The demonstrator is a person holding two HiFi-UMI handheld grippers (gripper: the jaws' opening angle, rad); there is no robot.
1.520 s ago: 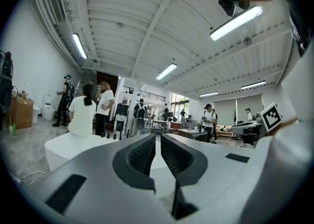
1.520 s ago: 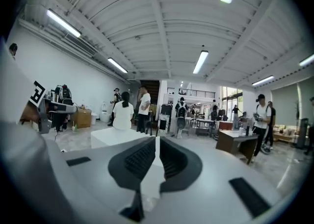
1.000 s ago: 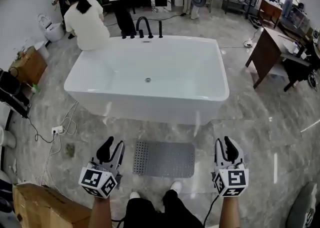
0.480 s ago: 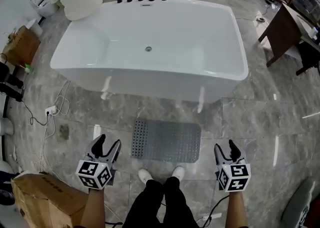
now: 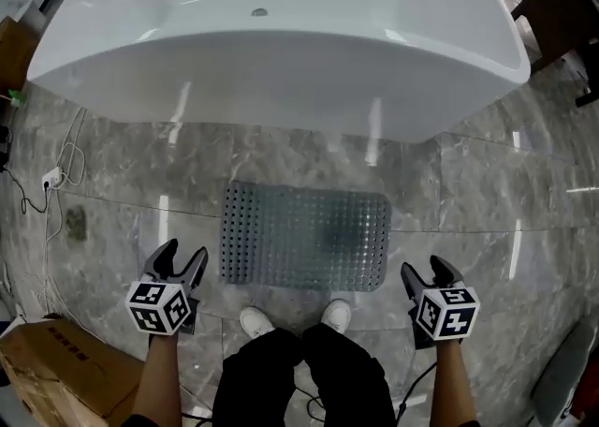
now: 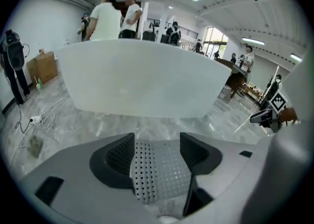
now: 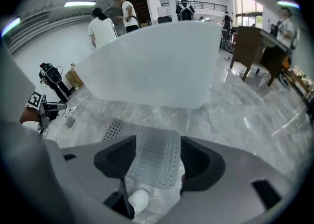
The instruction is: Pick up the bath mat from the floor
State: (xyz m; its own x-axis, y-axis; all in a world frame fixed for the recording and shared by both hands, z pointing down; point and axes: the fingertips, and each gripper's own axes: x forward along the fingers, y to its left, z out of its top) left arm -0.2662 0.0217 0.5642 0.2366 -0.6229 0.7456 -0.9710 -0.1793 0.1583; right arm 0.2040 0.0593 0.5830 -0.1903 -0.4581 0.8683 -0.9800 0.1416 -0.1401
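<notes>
One cardboard box [image 5: 51, 374] sits at the far left, with a white cable [image 5: 58, 172] lying on the marble floor [image 5: 468, 200] beyond it. Next comes the left hand-held gripper [image 5: 182, 258], off the near left corner of the mat and not touching it. It is released, its jaws opening with nothing pressed between them. The grey, hole-dotted bath mat [image 5: 304, 236] lies flat on the floor in front of the white bathtub [image 5: 281, 69], apart from it, with the person's white shoes [image 5: 255, 322] just at its near edge. Off the mat's near right corner, the right hand-held gripper [image 5: 424, 271] is likewise released, its jaws opening and holding nothing.
</notes>
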